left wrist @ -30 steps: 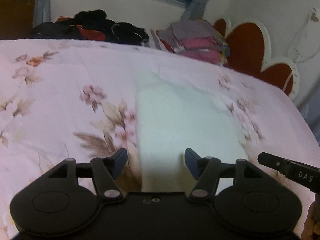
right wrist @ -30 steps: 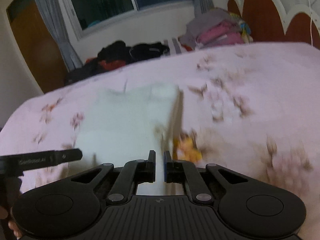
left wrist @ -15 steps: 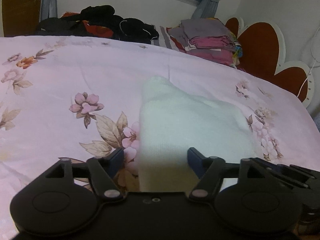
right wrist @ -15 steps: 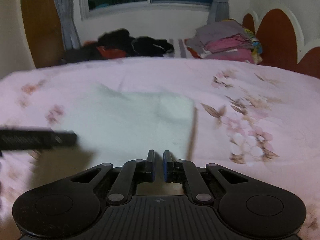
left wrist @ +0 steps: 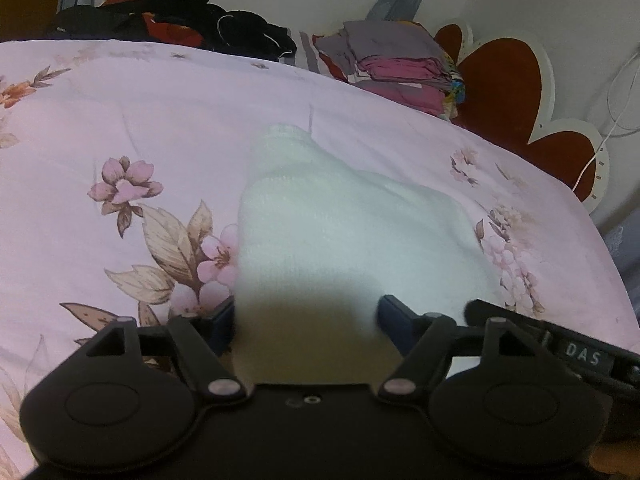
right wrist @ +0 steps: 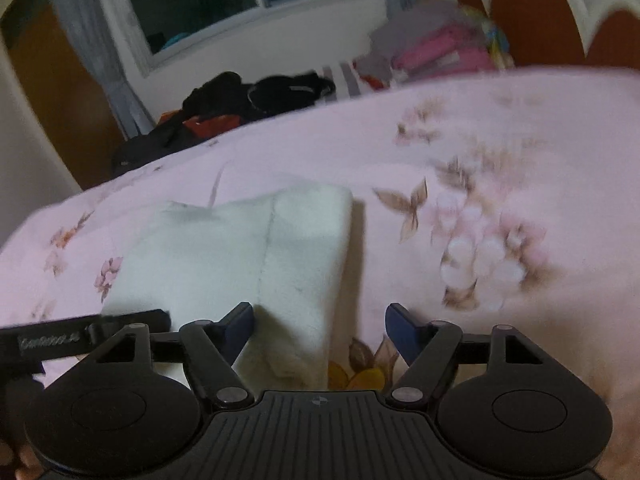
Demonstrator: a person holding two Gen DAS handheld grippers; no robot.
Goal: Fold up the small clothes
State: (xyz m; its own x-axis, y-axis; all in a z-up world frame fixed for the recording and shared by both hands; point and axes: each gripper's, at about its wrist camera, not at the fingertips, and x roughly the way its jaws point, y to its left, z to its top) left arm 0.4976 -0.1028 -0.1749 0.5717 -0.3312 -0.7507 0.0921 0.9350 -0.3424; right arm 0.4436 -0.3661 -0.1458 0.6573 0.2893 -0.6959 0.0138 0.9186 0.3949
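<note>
Garment (left wrist: 352, 240), white and fleecy, flat on the bed (left wrist: 120, 120). Soft, light, floppy; best pinched at near corners. Left gripper (left wrist: 306, 318) and right gripper (right wrist: 320, 322) fingers just spread apart, clamping nothing.

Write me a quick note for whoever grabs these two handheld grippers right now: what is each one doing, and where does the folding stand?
Left gripper: jaws open, just widened; the near edge of the white garment lies between them, not pinched.
Right gripper: jaws open, just sprung apart; the garment's right near corner lies between them, loose.
The white garment lies on the floral bedspread, with a crease down it in the right view.
Done: it looks at least partly folded and released.
Left: probably another fold or a tidy-up; I cannot tell from here. A folded pile sits at the far side.
</note>
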